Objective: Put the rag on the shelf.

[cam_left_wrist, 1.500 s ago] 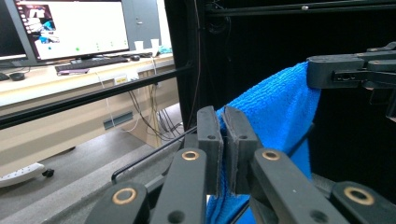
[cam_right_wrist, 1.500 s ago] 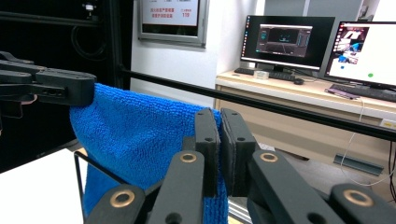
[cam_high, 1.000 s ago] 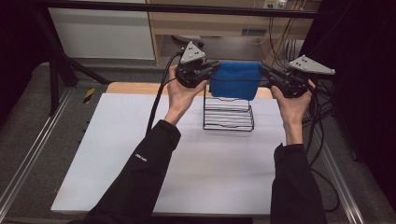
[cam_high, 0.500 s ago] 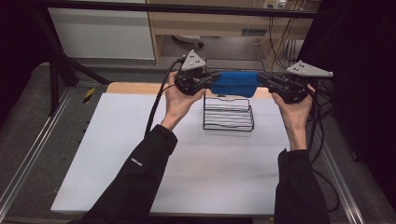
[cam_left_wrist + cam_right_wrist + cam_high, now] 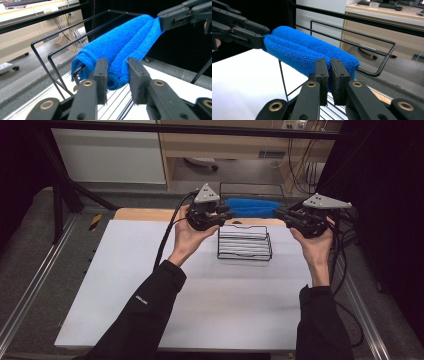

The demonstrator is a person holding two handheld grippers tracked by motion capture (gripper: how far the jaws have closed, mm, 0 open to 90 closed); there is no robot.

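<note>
Towel (image 5: 252, 208) lifted, laid over rack (image 5: 245, 242) top rail, axis 9-to-3; left gripper (image 5: 223, 215) jaws just opening, spread; right gripper (image 5: 281, 214) pinching 3 o'clock end.

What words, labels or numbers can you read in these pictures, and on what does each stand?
Small white print on the left sleeve: too small to read.
Label on the desk edge at the back: too blurred to read.
Towel, rack and grippers: none.

Towel (image 5: 252, 208) over rack (image 5: 245, 243) rail, between left gripper (image 5: 226, 214) and right gripper (image 5: 280, 213).
</note>
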